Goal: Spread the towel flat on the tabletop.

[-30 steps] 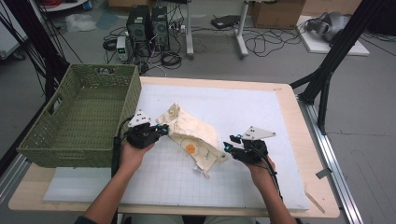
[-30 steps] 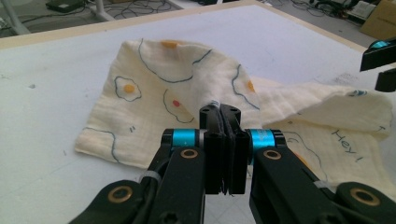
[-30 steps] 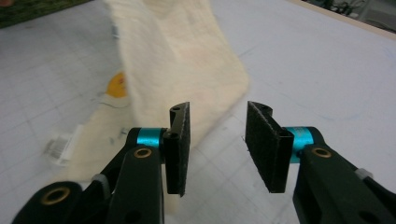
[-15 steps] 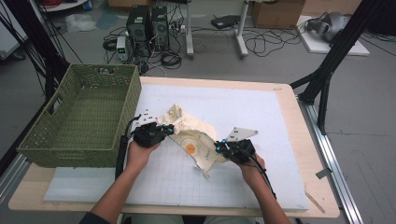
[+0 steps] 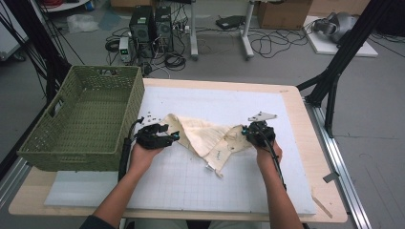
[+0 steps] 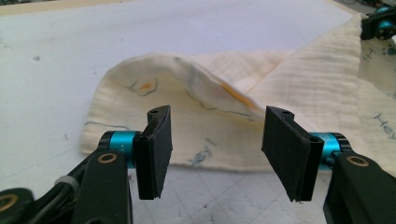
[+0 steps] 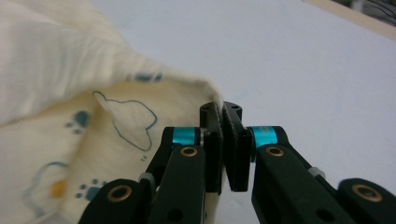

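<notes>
A cream cloth (image 5: pixel 210 138) with small printed animals lies rumpled on the white mat (image 5: pixel 215 191). My left gripper (image 5: pixel 173 137) is at the cloth's left end. In the left gripper view this gripper (image 6: pixel 215 149) is open, and the folded cloth (image 6: pixel 299 93) lies just beyond the pads with nothing between them. My right gripper (image 5: pixel 246 131) holds the cloth's right end. In the right gripper view its jaws (image 7: pixel 223 140) are shut on the cloth's edge (image 7: pixel 70 70), which lifts there in a fold.
A green wicker basket (image 5: pixel 81 119) stands on the table's left side, close to my left hand. A few small bits (image 5: pixel 150 114) lie on the mat near the basket. The wooden table edge (image 5: pixel 329 200) runs along the right.
My right gripper came in to the cloth, then drew its right end rightward and away from me, spreading the cloth wider. The left hand has hardly moved.
</notes>
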The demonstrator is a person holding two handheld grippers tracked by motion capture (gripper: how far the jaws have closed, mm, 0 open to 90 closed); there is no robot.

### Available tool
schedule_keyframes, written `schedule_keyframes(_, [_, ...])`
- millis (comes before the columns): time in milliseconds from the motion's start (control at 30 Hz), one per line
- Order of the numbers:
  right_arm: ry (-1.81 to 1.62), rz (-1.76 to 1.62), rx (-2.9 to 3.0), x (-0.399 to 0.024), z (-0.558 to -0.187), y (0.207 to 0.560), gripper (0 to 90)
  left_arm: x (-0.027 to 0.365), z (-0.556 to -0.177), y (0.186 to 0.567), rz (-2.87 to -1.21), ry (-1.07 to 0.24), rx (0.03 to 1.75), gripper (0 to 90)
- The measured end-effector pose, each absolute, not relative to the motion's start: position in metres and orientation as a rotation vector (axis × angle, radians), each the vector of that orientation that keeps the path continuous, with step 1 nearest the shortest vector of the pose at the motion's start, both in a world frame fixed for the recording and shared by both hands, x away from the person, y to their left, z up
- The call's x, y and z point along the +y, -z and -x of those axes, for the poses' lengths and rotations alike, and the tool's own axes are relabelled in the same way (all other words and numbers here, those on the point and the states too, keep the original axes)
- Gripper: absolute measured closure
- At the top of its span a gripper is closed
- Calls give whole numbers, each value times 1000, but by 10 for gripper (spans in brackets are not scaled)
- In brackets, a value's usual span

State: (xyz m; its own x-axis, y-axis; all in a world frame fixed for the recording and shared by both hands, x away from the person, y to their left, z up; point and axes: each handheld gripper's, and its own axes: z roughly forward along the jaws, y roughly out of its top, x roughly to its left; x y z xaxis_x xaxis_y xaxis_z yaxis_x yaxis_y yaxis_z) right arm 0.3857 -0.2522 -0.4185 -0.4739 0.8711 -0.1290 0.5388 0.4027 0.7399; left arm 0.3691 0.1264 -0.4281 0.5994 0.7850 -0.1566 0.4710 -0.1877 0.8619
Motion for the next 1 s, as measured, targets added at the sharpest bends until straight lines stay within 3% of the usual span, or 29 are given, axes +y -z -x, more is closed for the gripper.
schedule_keyframes(167, [-791, -1319, 2088, -271, -393, 426, 852, 127, -371, 430, -1845, -413, 1015, 425])
schedule_keyframes(367, [-883, -1256, 2058, -277, -373, 419, 593, 121, -374, 434, -1890, -448, 989, 462])
schedule_keyframes(733, [-1045, -1051, 2164, -254, -321, 422, 465, 115, -386, 451, -1940, -478, 1064, 393])
schedule_keyframes(1000, [-1131, -1014, 2268, -229, -320, 433, 416, 106, -391, 451, -2036, -515, 1052, 465])
